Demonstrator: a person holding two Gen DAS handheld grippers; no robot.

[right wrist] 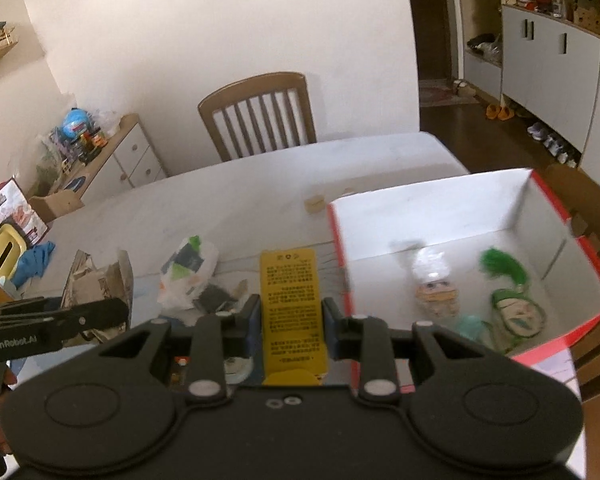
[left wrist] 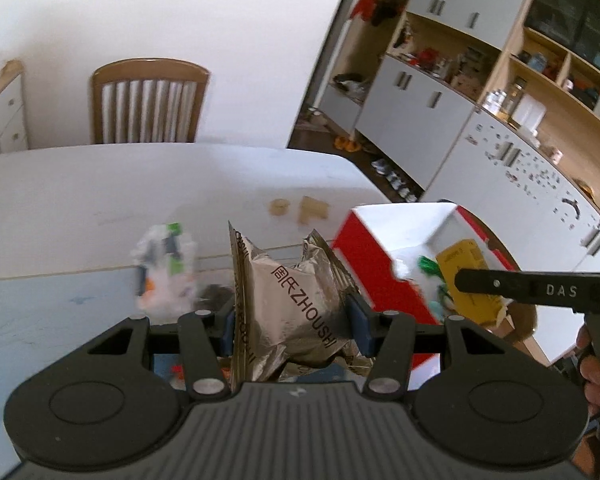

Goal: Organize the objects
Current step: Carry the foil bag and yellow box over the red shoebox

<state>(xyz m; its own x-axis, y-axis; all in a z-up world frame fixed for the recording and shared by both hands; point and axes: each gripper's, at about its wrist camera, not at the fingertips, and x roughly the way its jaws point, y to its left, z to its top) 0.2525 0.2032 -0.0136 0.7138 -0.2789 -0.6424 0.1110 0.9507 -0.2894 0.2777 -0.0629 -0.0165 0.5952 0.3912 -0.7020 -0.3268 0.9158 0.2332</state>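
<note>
1. Right wrist view: the white table (right wrist: 236, 200) is seen spread with loose clutter, which suggests sorting is only partly done.
2. The red-and-white box (right wrist: 440, 216), open-topped, is stood at the table's right side, apparently as the collecting bin; a wrapped toy (right wrist: 436, 284) and a green-tufted item (right wrist: 512, 300) are already laid inside.
3. A white plastic packet (right wrist: 188, 276) is left on the table, near the box but outside it.
4. The silver foil pouch (left wrist: 296, 308), crinkled and printed with dark lettering, is clamped upright between the pads of the left gripper (left wrist: 294, 320), raised off the table, left of the box.
5. The yellow carton (right wrist: 290, 308), slim and covered in small print, is pinched by the right gripper (right wrist: 290, 324), just left of the box wall, probably for dropping in.
</note>
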